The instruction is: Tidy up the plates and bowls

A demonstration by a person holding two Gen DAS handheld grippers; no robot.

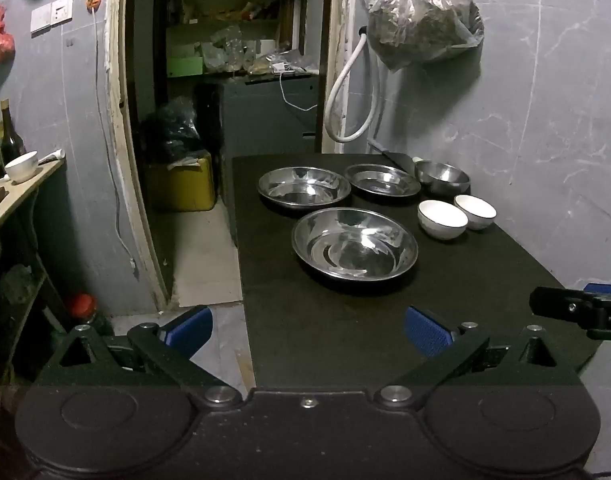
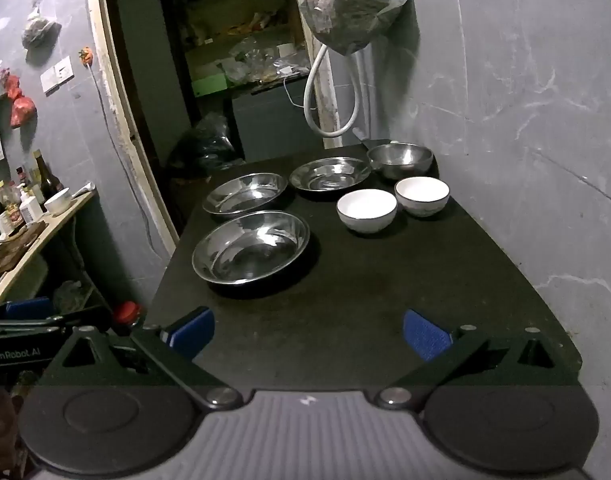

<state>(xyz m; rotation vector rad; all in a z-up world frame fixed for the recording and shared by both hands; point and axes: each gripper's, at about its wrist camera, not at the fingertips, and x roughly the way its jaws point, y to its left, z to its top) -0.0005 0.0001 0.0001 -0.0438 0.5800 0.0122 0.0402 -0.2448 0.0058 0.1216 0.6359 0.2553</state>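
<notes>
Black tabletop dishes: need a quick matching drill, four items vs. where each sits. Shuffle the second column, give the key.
Items
1. Largest shiny steel plate
2. Deep steel bowl
3. White ceramic bowl pair
4. Open left gripper

Places
A. Far corner beside the grey wall
B. Near end of the black table, holding nothing
C. Nearest dish, left side
D. Right side, between the deep bowl and the near end

Pairs: 1-C, 2-A, 3-D, 4-B

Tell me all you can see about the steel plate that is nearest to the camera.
The nearest steel plate is round, wide and shallow, with a flat rolled rim and a shiny, streaky inside. It looks empty. It sits upright and flat on the black table, in front of two other steel plates, left of the white bowls. Nothing else touches it; both grippers stay well back.
</notes>
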